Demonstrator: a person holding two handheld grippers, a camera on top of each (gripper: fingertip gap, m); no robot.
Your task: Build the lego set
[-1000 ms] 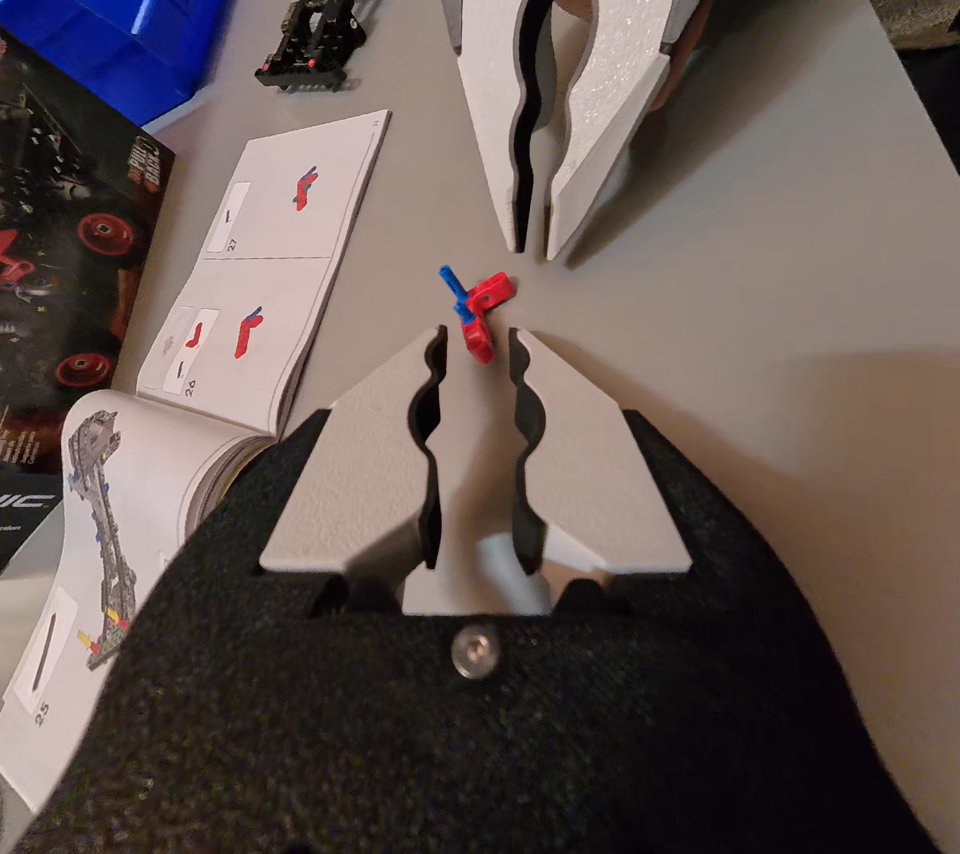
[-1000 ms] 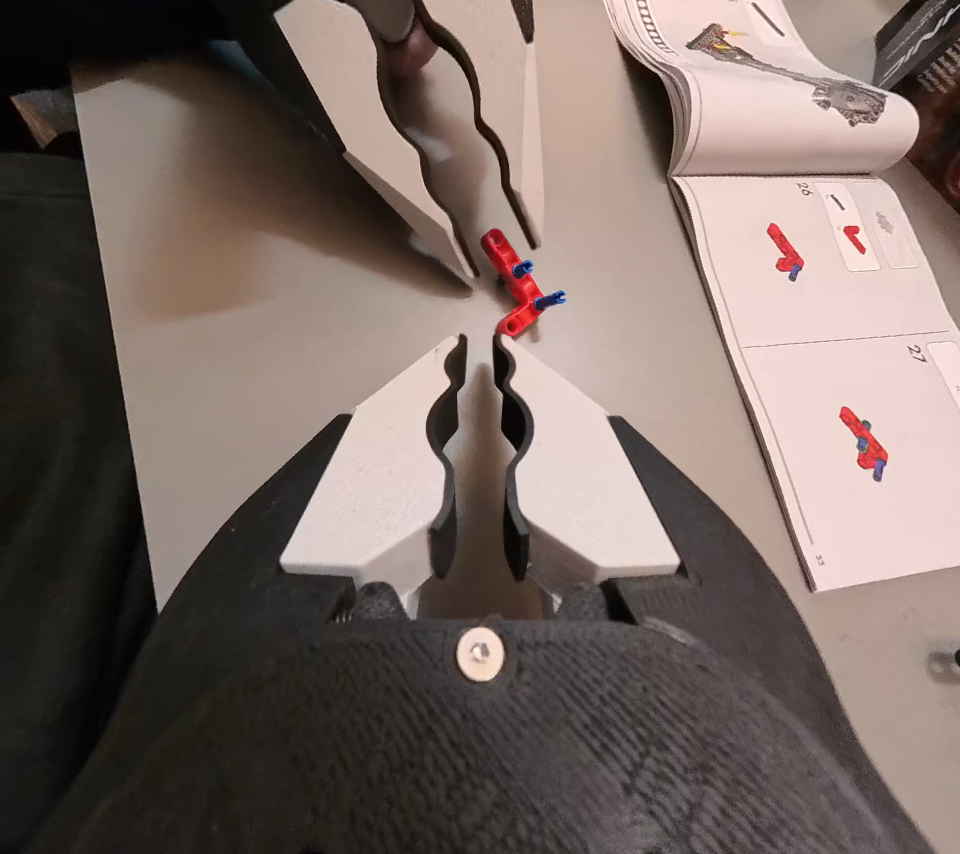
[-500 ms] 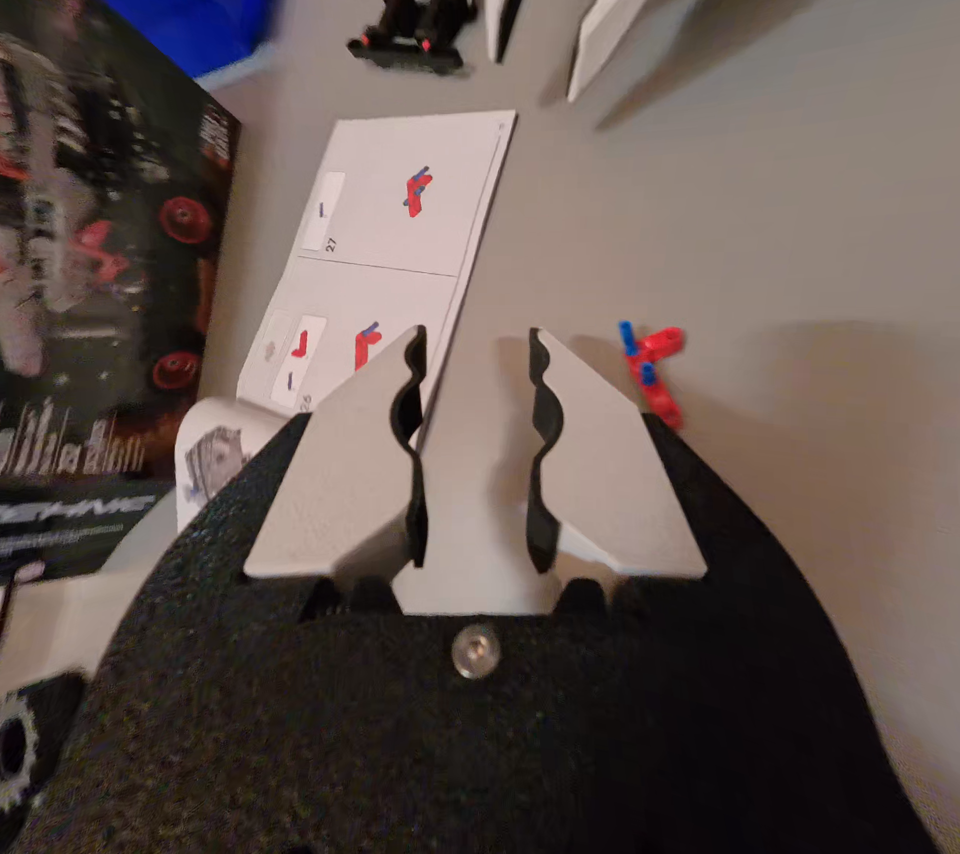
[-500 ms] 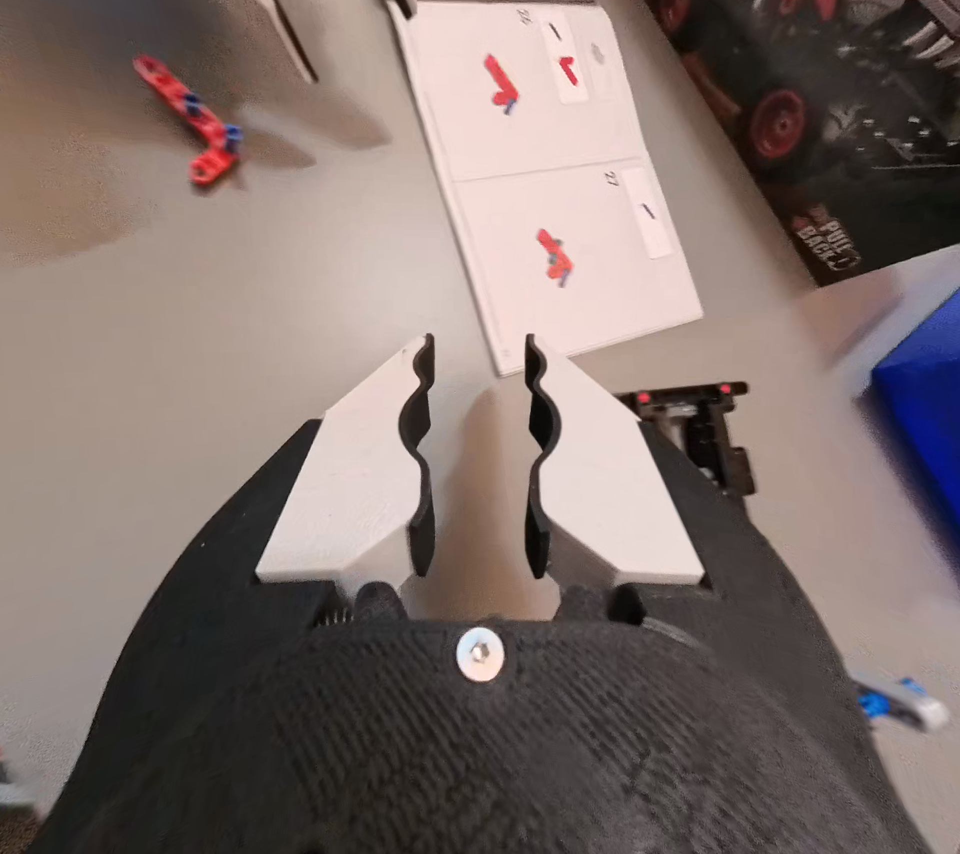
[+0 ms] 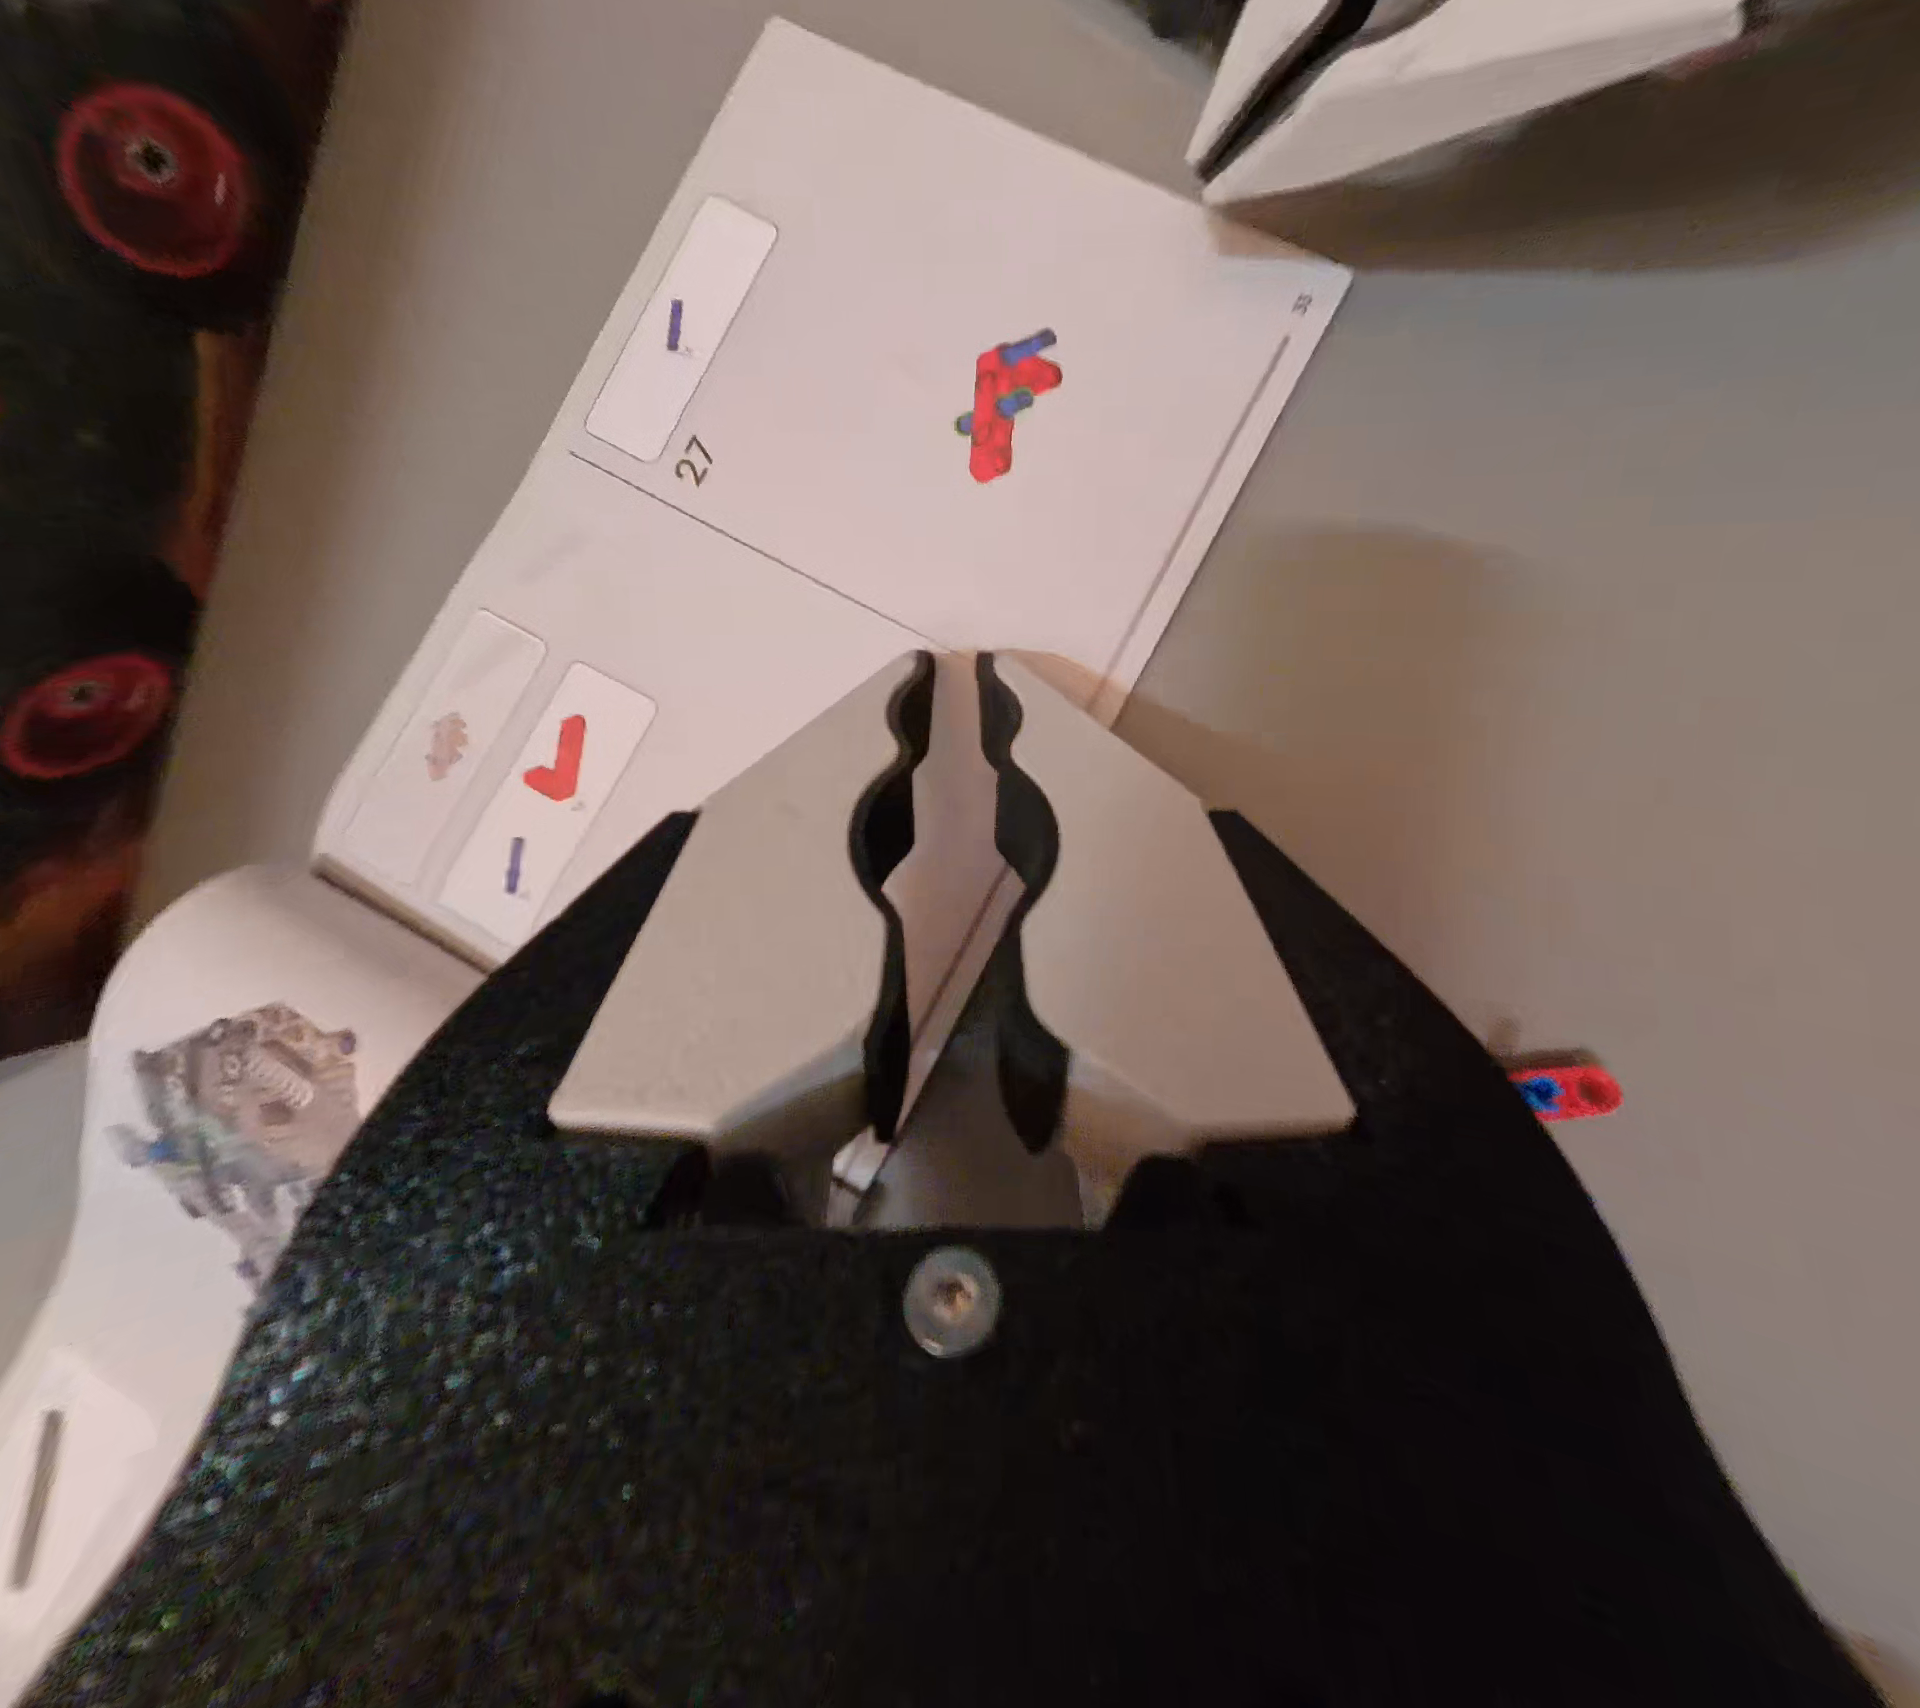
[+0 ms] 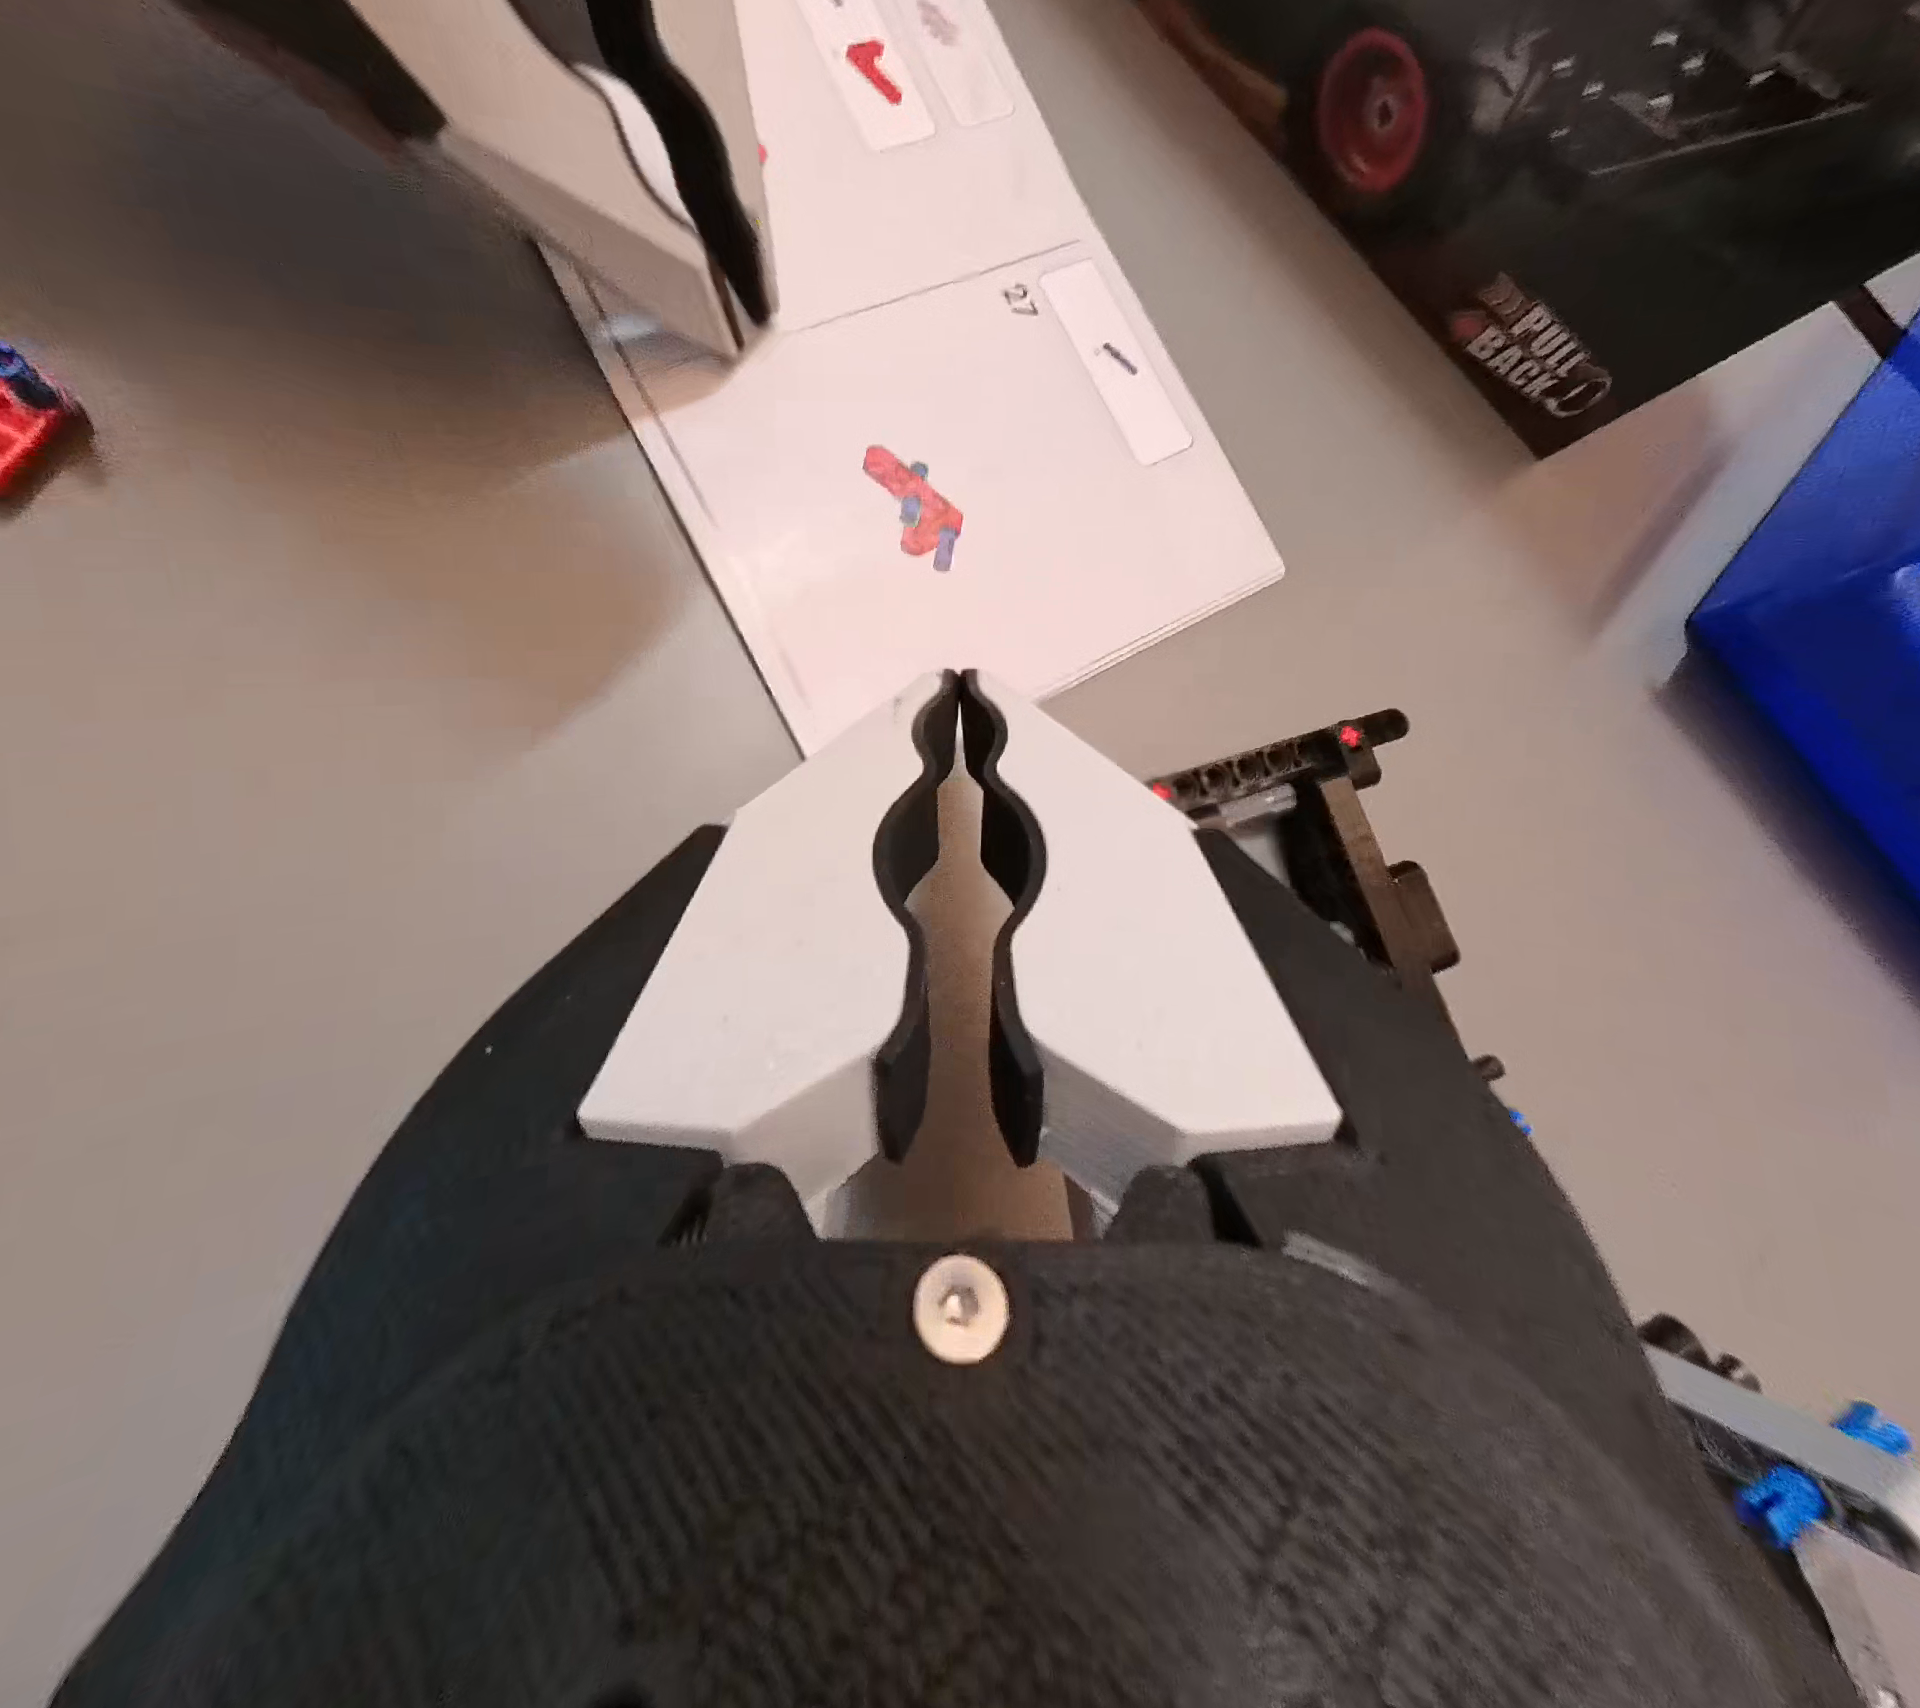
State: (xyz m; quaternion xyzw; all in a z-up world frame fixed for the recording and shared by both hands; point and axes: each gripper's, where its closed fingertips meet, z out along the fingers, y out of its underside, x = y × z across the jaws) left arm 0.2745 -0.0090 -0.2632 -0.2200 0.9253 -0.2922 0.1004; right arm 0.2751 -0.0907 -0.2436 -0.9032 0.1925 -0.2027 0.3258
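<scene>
Fingers: both pairs are drawn nearly together and nothing is held — on the left gripper (image 5: 954, 671) a narrow slit is left at the tips, on the right gripper (image 6: 958, 684) the tips are seen all but touching.
Table (image 5: 1558, 619): grey, with everything laid out on it.
Set box (image 6: 1558, 48): dark, with red wheels pictured, lying along the far edge of the booklet.
Blue bin (image 6: 1829, 619): beside the box, its contents not shown.
Instruction booklet (image 5: 935, 463): lying open between the two grippers, with both sets of tips poised at its near edges.
Black frame (image 6: 1340, 817): partly built, just right of the right gripper — the larger share of the build is judged to remain.
Red piece with blue pins (image 5: 1564, 1092): already pinned together, set down on the table apart from the frame, not yet fitted to anything.
Loose grey and blue parts (image 6: 1787, 1492): lying at the lower right, unused.
</scene>
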